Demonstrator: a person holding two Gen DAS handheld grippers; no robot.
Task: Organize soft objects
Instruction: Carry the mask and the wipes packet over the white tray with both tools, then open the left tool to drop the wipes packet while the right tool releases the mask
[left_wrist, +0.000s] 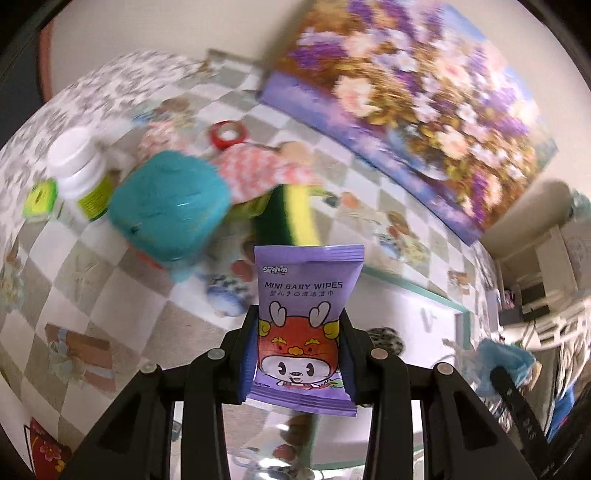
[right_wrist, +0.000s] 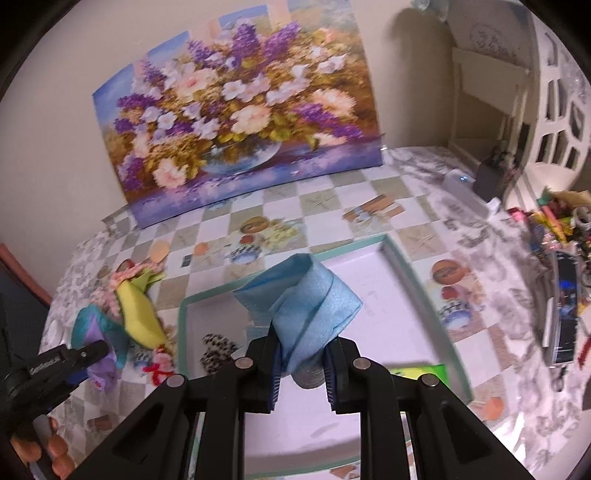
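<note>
I have the purple pack of baby wipes (left_wrist: 304, 325) pinched between the pads of my left tool (left_wrist: 300, 354), standing upright at lower centre of the left view, lifted off the counter (left_wrist: 110, 288); my right tool (right_wrist: 301, 363) is clamped on a bunched blue cloth (right_wrist: 303, 299) at centre of the right view, hanging above the white tray (right_wrist: 391, 258) with the teal rim; so I judge both soft things are picked and the step in hand is carrying them to that tray.

The next move calls for bringing the pack across toward the tray, which shows only as a teal edge at right of the left view, then lowering and letting go; the cloth needs little more than a descent and release.

Inside the tray, a spotted soft thing (right_wrist: 218, 350) lies near the lower-left corner and a green packet (right_wrist: 421, 371) at lower right; the middle is bare, which gives me room.

To the tray's left, a yellow-and-green sponge (left_wrist: 291, 214), a teal container (left_wrist: 170, 210) and a white bottle (left_wrist: 79, 173) crowd the counter, so I would keep the pack high over the near rim; the flower painting (right_wrist: 236, 110) closes off the back, clutter the right edge.
</note>
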